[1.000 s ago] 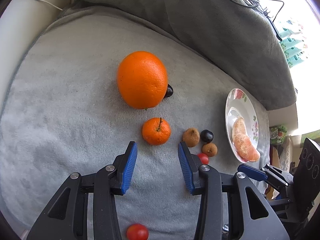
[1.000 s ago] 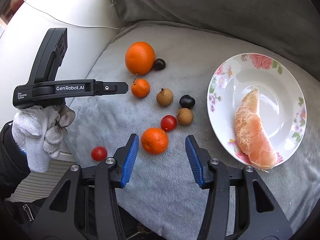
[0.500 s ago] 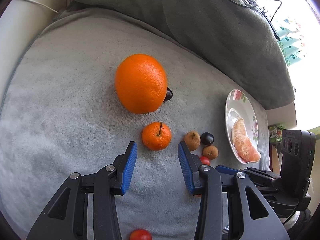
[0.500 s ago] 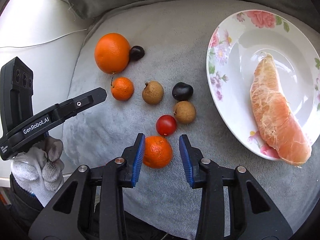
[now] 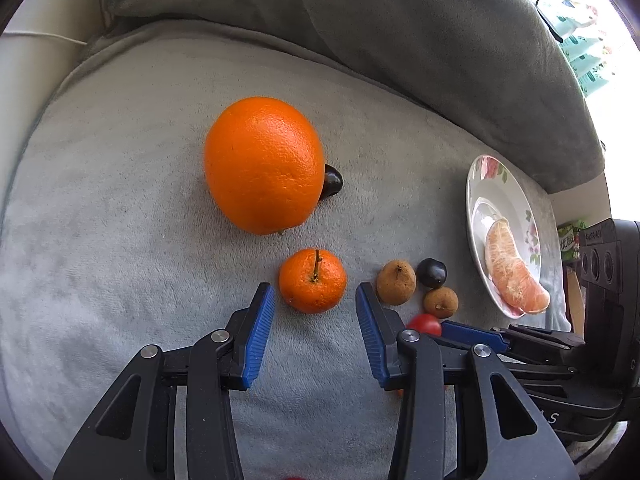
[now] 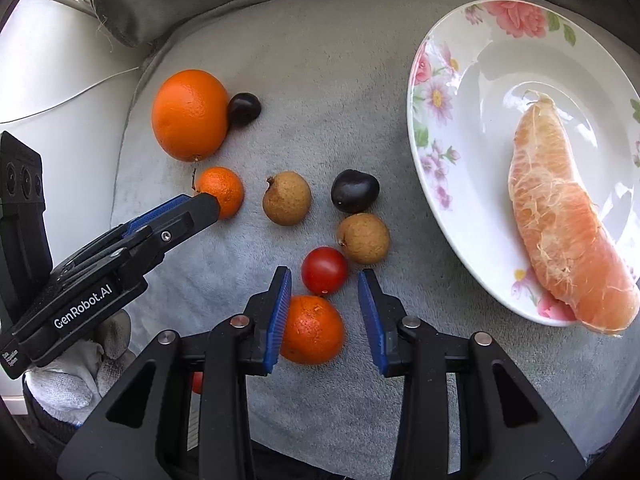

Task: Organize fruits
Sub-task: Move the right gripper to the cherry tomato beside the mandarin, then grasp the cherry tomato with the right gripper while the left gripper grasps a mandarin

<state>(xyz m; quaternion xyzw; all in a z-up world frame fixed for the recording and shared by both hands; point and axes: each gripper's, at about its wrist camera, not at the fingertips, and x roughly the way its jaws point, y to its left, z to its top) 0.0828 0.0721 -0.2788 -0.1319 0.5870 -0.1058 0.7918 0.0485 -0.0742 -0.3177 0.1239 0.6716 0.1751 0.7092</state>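
On a grey cushion lie a big orange, a small mandarin with a stem, two brown longans, two dark cherries and a cherry tomato. My left gripper is open, its tips just short of the stemmed mandarin. My right gripper is open around a second mandarin, whose left side touches the left pad; the cherry tomato lies just ahead. A floral plate holds a peeled pomelo segment.
A grey back cushion rises behind the seat. A white sofa arm with a thin cable borders the left. Another red tomato peeks out under my right gripper, near the front edge. The left gripper shows in the right wrist view.
My right gripper moved forward over the second mandarin, which now sits between its fingers. My left gripper advanced toward the stemmed mandarin. No fruit has moved.
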